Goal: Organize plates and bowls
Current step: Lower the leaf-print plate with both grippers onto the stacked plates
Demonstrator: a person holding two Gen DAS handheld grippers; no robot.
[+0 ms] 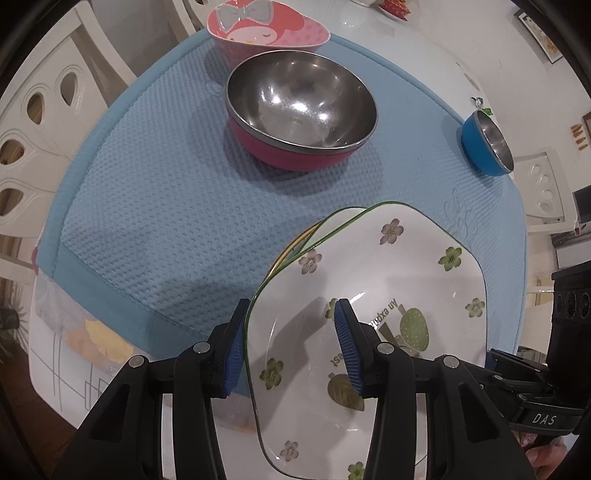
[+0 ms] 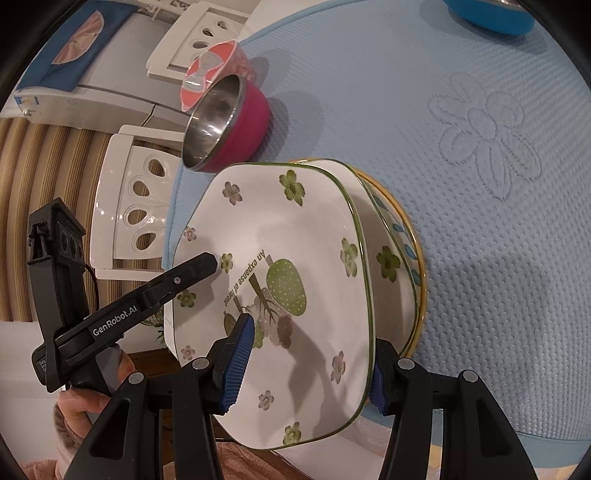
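A white square plate with green flowers [image 1: 369, 266] [image 2: 295, 229] tops a stack on the blue mat [image 1: 147, 221]. Under it lie a second floral plate [image 2: 388, 262] and a yellow-rimmed plate [image 2: 415, 258]. My left gripper [image 1: 291, 306] is shut on the top plate's left rim, one pad outside and one inside. The right gripper [image 2: 314, 332] is shut on the opposite rim, its outer finger half hidden behind the plate's edge. Farther back on the mat stand a steel bowl with a pink outside [image 1: 301, 107] [image 2: 221, 122] and a pink cartoon bowl [image 1: 266, 29] [image 2: 207, 74].
A small blue steel bowl [image 1: 487, 144] [image 2: 491, 14] sits at the mat's far right edge. White chairs [image 1: 33, 122] [image 2: 136, 206] stand around the table. A patterned placemat [image 1: 74, 350] lies near the front left. A hand [image 2: 81, 402] holds the left gripper.
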